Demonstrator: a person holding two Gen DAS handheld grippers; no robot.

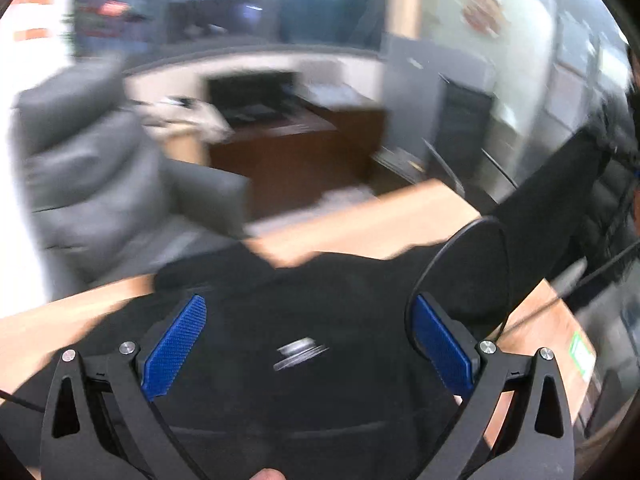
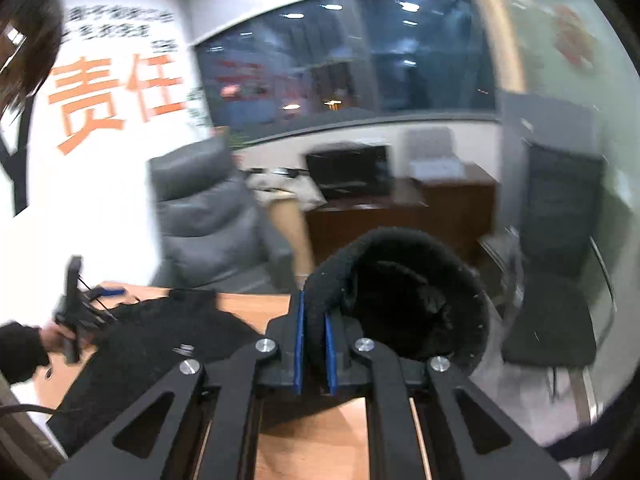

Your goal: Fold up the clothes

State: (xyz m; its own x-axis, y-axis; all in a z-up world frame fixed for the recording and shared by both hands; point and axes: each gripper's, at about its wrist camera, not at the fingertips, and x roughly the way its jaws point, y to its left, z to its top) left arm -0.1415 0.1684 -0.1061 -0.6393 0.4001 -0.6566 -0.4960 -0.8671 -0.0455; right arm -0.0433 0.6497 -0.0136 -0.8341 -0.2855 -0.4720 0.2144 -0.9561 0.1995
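Bright indoor light; heavy motion blur both views; fisheye bending, dark corner vignette.

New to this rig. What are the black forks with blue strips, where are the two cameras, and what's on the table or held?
No robot here: a person holds a handheld two-finger gripper in each hand, and each carries a fisheye camera looking forward along its fingers. The blue strips are the finger pads.

Left wrist view: the left gripper is open, its blue pads wide apart over a black garment spread on the wooden table.

Right wrist view: the right gripper is shut on a fold of that black garment, lifted above the table. At the left, the person's hand holds the other gripper.

Behind are blurred office chairs and a desk.
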